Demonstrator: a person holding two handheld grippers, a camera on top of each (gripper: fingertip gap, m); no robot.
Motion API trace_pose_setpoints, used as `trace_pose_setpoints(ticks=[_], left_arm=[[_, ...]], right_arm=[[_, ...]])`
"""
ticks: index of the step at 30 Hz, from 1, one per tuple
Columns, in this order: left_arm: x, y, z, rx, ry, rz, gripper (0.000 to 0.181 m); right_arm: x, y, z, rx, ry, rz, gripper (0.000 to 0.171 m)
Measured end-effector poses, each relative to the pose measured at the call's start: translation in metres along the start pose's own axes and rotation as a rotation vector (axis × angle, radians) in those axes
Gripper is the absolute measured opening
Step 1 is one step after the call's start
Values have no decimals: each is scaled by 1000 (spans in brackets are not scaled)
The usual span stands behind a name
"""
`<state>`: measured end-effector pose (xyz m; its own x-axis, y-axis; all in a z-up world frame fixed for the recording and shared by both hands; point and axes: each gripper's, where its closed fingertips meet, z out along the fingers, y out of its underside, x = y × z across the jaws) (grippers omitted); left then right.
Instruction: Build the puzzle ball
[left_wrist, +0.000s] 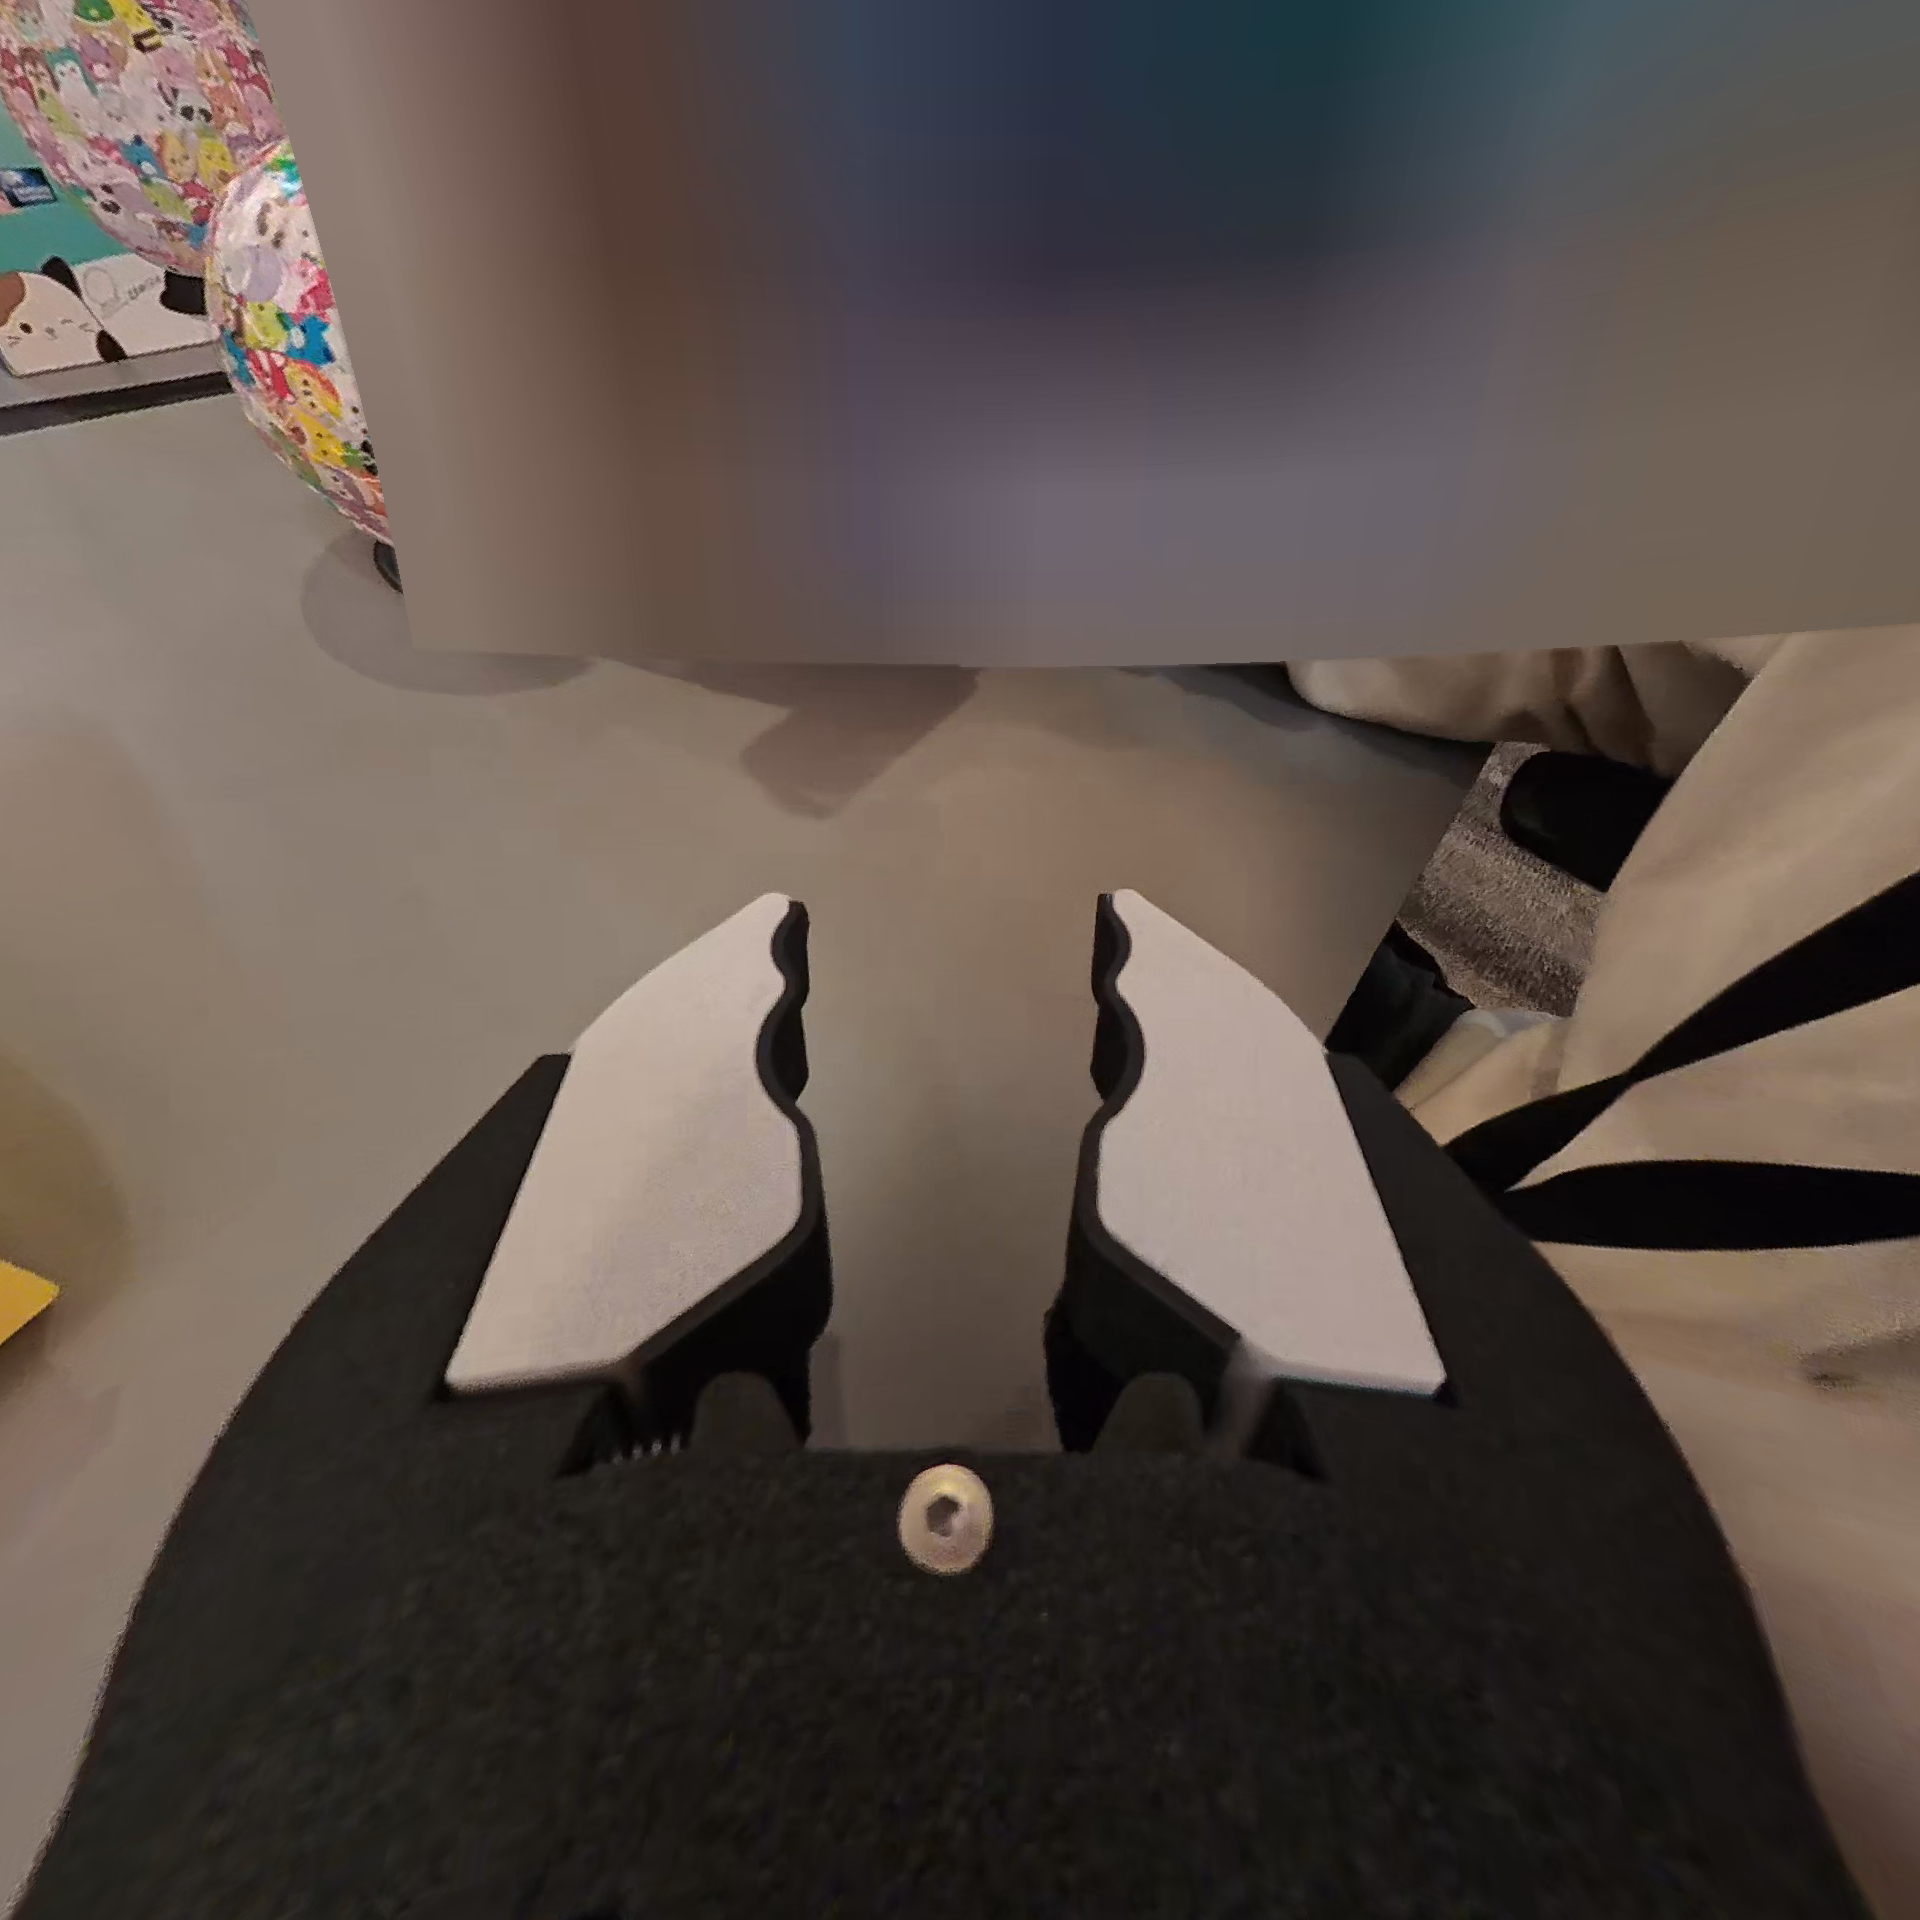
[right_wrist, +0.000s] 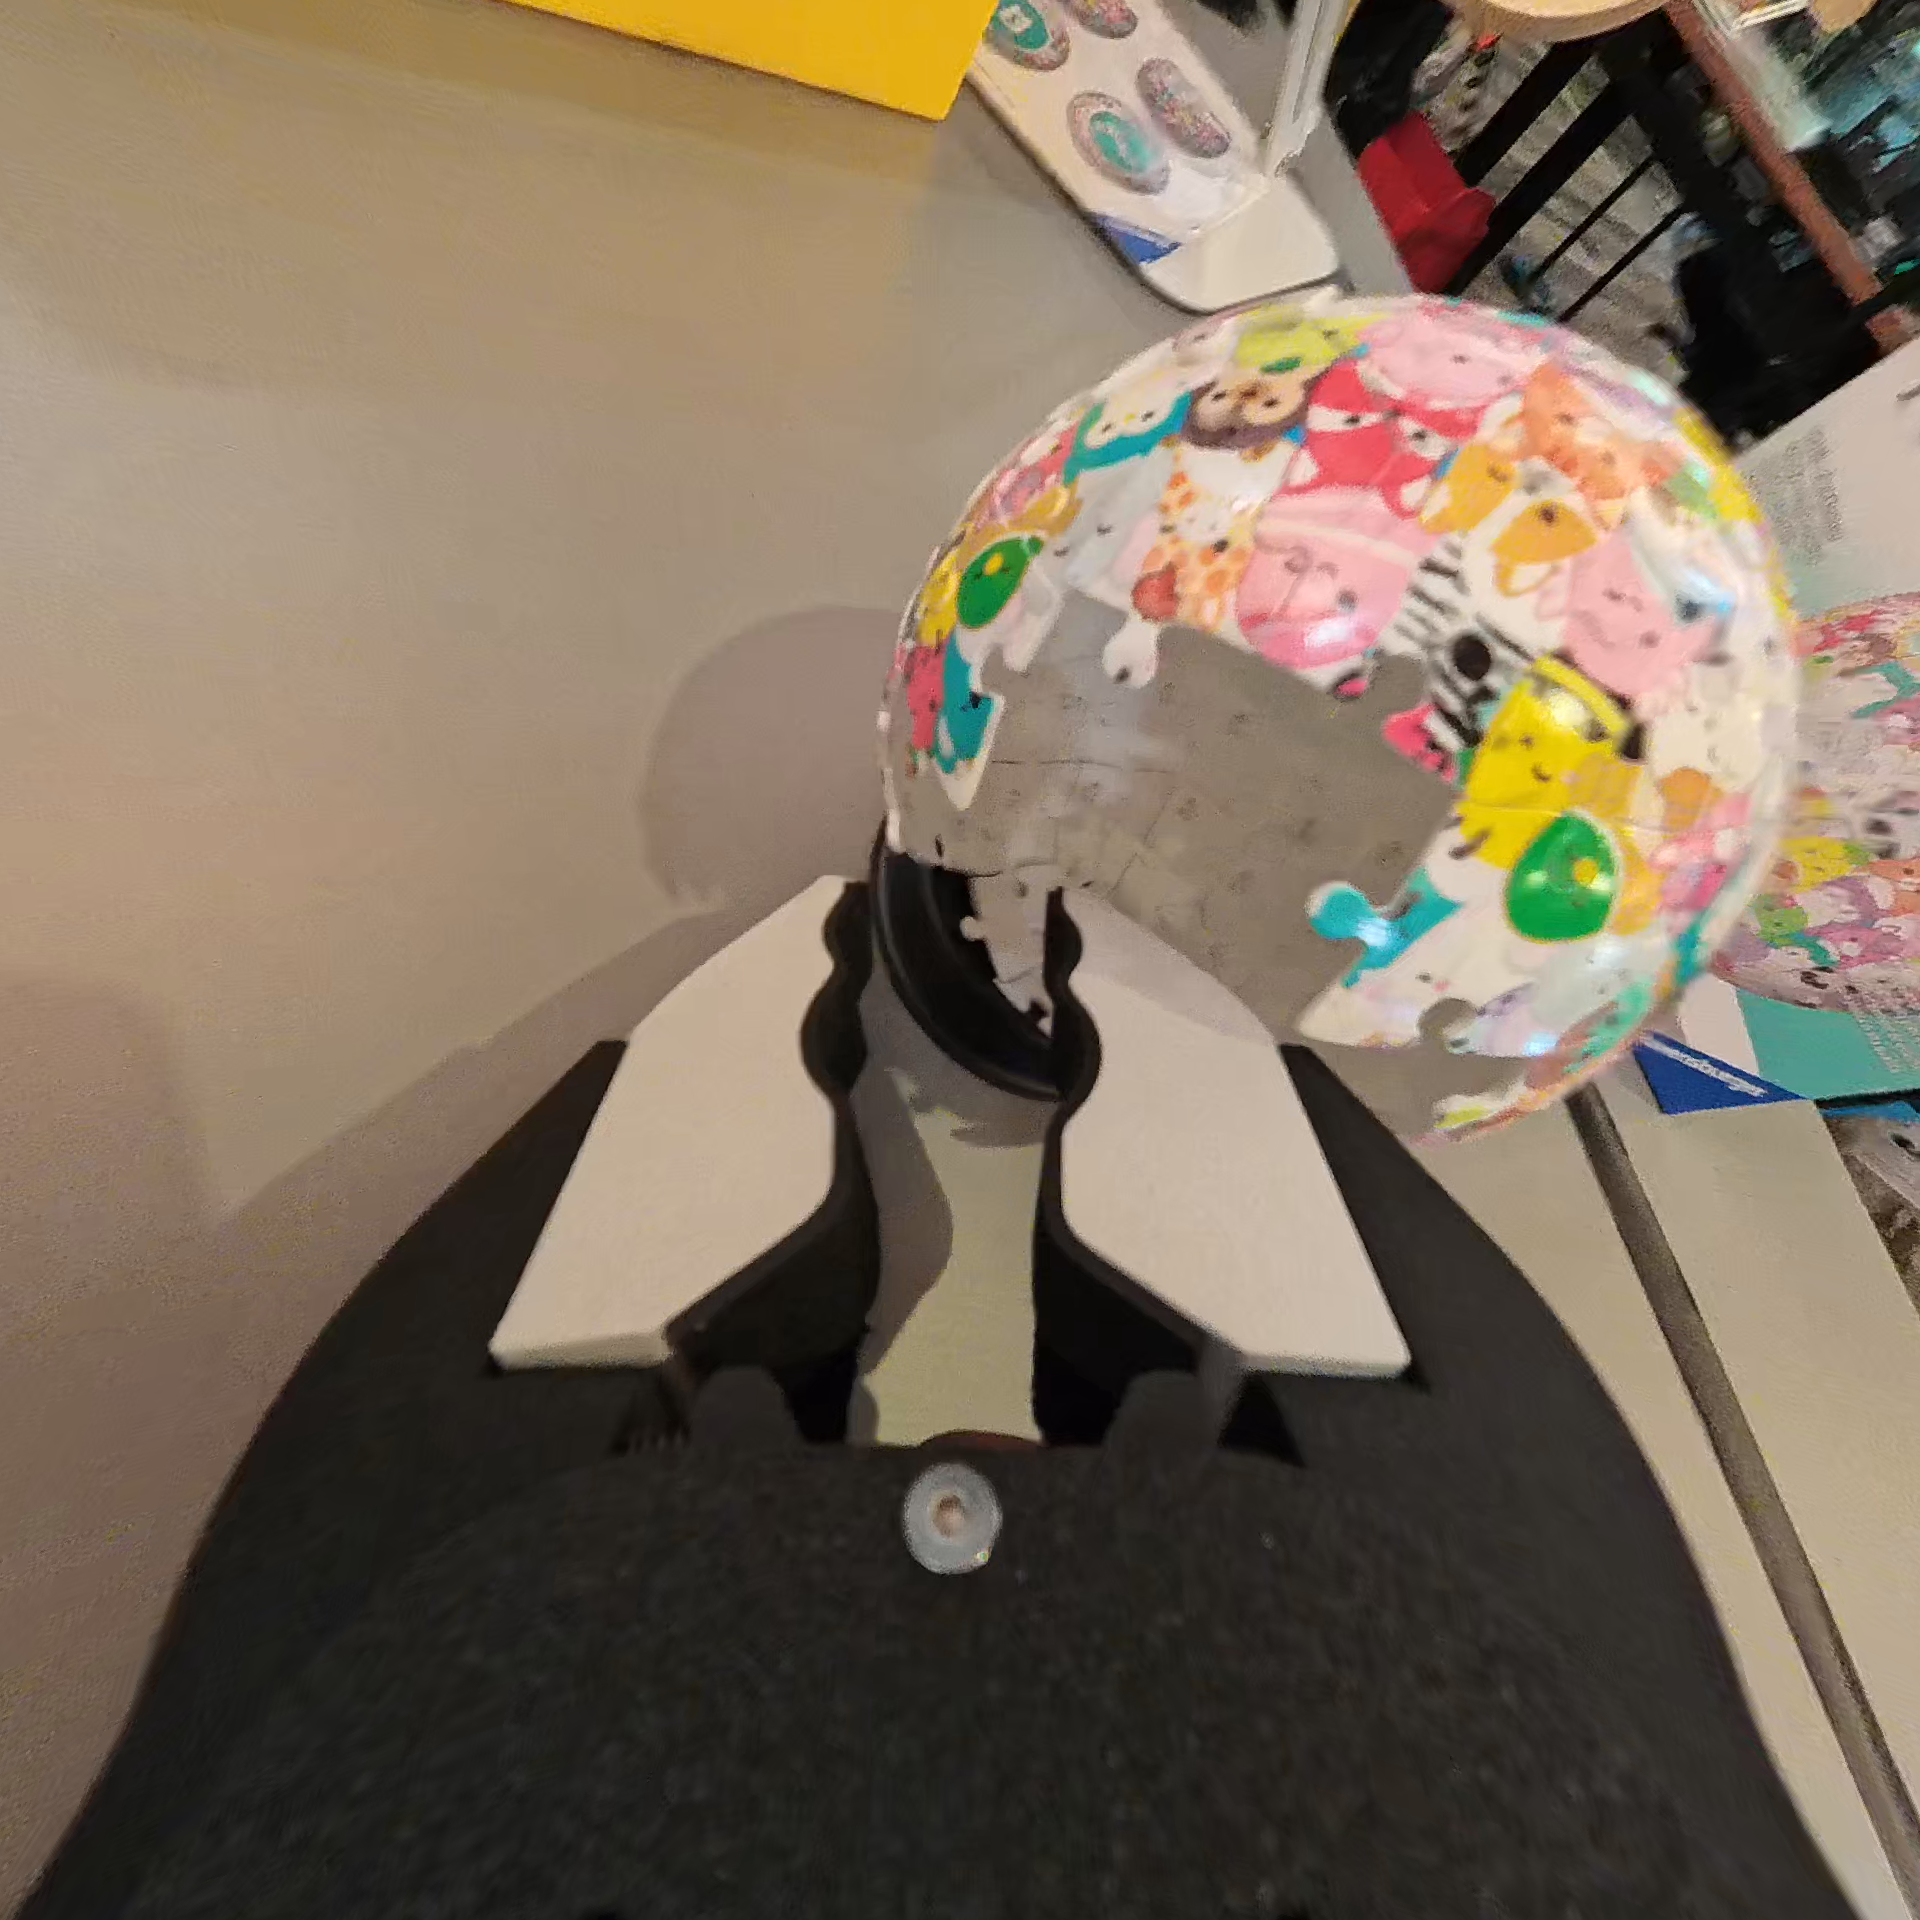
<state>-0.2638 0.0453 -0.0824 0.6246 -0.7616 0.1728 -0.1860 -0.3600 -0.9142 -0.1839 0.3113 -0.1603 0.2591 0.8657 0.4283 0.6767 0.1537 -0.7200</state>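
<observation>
The puzzle ball (right_wrist: 1351, 644) is a part-built shell of colourful cartoon pieces with a wide gap that shows its grey inside. A black ring stand (right_wrist: 935, 997) sits at its lower edge. My right gripper (right_wrist: 951, 914) is closed around that ring and the ball's rim, one finger on each side. In the left wrist view only a slice of the ball (left_wrist: 291, 343) shows at the upper left; the rest is behind a blurred patch. My left gripper (left_wrist: 951, 925) is open and empty over the grey table (left_wrist: 312, 831), well short of the ball.
A yellow sheet (right_wrist: 790, 42) and a white box (right_wrist: 1143, 135) lie at the table's far side. The printed puzzle box (left_wrist: 94, 260) stands behind the ball. A person's cream garment with black straps (left_wrist: 1714, 1091) is on the left gripper's right. A table seam (right_wrist: 1704, 1351) runs along the right.
</observation>
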Motion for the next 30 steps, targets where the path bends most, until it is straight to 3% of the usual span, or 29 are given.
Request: trace_pose_setpoints(ticks=[5,16,21,30], left_arm=[[-13,-1,-5,8,-12,-19,52],[-34,0,-14,19,-24,-70,52],[-34,-1,-15,24,-21,-70,52],[-32,-4,-17,29,-22,-68,53]], right_arm=[[-7,9,12,-73,-42,-24,48],[-8,15,21,-158,-50,36,45],[-11,17,23,-171,-88,99,34],[-10,17,24,-206,-94,145,34]])
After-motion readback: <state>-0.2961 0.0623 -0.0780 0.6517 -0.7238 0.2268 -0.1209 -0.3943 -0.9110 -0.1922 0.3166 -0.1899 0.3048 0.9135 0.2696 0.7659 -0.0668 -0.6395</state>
